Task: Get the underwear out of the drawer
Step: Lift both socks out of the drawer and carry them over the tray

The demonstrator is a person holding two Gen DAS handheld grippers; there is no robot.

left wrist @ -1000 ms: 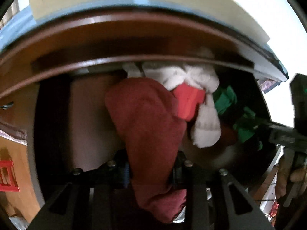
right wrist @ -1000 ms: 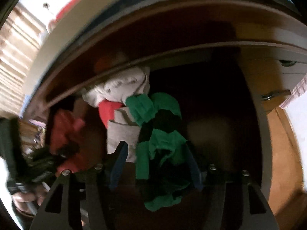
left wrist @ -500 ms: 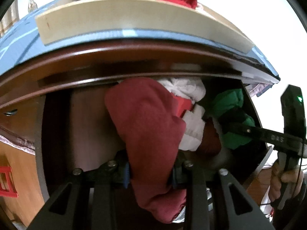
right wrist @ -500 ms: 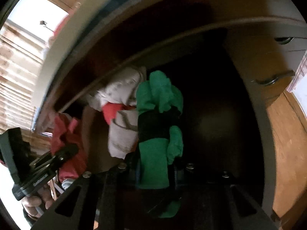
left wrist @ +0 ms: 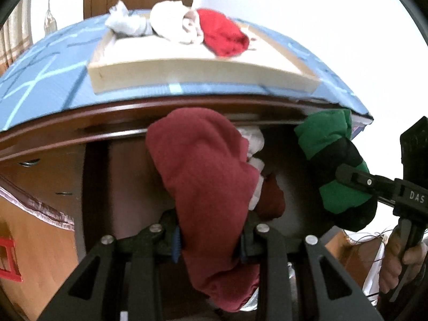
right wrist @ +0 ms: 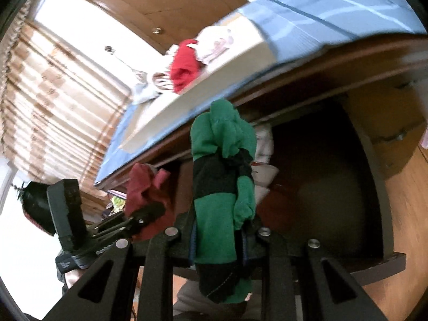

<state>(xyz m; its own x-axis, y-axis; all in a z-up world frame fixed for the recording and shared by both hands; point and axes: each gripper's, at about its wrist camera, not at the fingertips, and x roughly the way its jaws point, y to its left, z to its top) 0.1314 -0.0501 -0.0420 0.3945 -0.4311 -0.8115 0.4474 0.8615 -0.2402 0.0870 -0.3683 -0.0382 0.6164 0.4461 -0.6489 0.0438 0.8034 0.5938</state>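
Lifting out is the step in hand, and both garments look clear of the drawer mouth. On the left, the left hand-held gripper is clamped on the maroon underwear, a thick, soft, knit-looking piece that bulges above the jaws and droops in a rounded fold below them. It hangs in front of the drawer opening, level with the dark wooden lip. Behind it, inside the drawer, a white garment and a brown one lie crumpled together, so there is more to fetch.

Moving right, the right hand-held gripper is closed on the green underwear, green cloth with a broad black band across its middle, bunched upright like a loose roll and just as limp at the bottom end. It too hangs outside the drawer, up near the tabletop edge.

Above, the tabletop wears a blue patterned cover, and on it sits a pale, shallow tray with straight wooden walls. It holds a red garment and white ones, heaped softly.

The next move, most likely, is to carry both pieces up and over the tray wall, then part the jaws. Floppy cloth like this may snag on the tray's rim, so each needs height.
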